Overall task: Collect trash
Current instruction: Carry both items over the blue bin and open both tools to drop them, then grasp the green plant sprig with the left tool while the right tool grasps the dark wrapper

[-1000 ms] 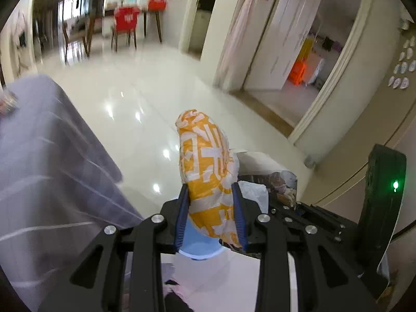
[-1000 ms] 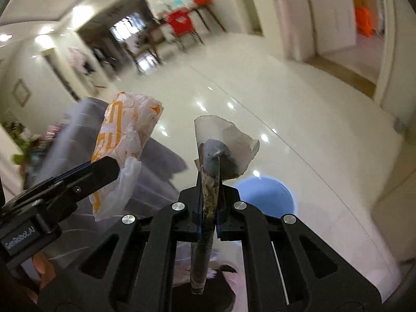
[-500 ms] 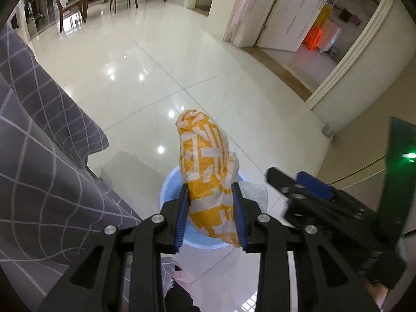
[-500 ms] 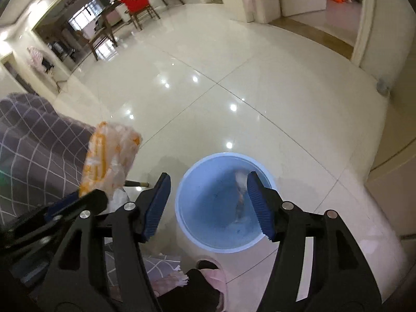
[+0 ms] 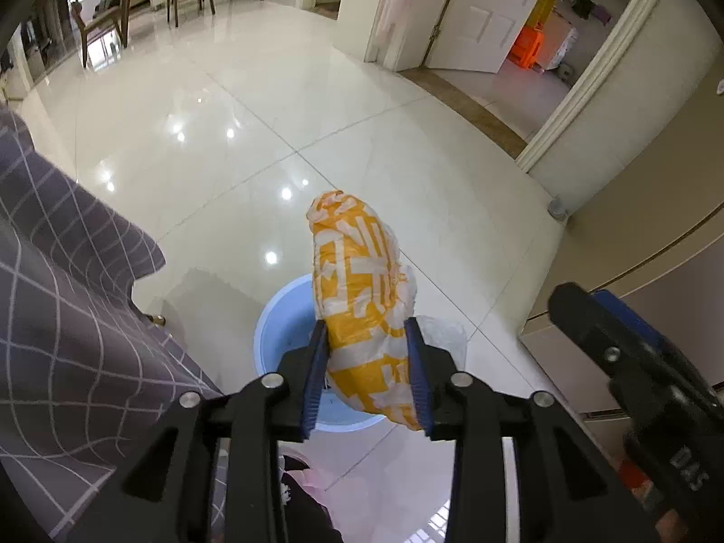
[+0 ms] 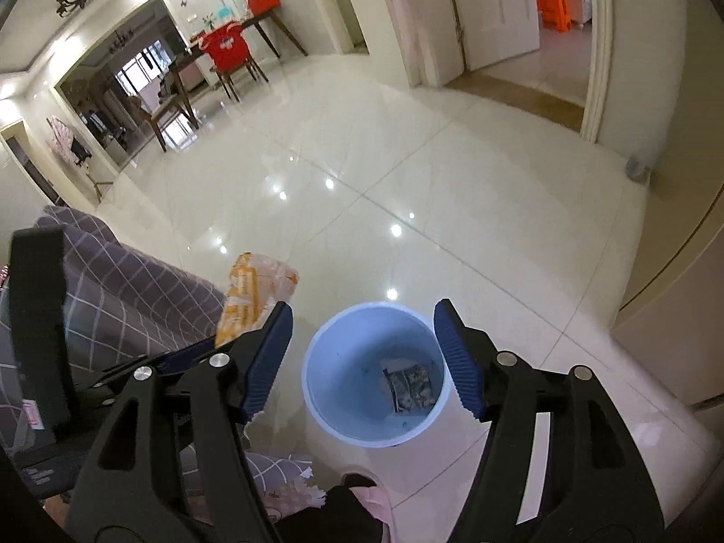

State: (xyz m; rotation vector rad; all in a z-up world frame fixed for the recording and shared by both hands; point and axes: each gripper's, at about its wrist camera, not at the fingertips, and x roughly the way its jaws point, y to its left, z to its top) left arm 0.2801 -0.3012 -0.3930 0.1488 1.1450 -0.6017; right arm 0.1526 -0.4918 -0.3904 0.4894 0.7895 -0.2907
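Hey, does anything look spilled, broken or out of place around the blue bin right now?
Nothing stands out. The blue bin stands upright on the floor with one wrapper inside, and the orange bag sits between the left gripper jaws above it.

A grey checked cloth (image 5: pixel 68 316) drapes left; red-covered chair (image 6: pixel 228 52) and orange stool (image 6: pixel 554 9) stand far off.

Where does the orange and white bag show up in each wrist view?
Left wrist: orange and white bag at centre, between the left gripper pads.
Right wrist: lower left, behind the right gripper's left finger.
Shared landmark: blue bin on the floor.
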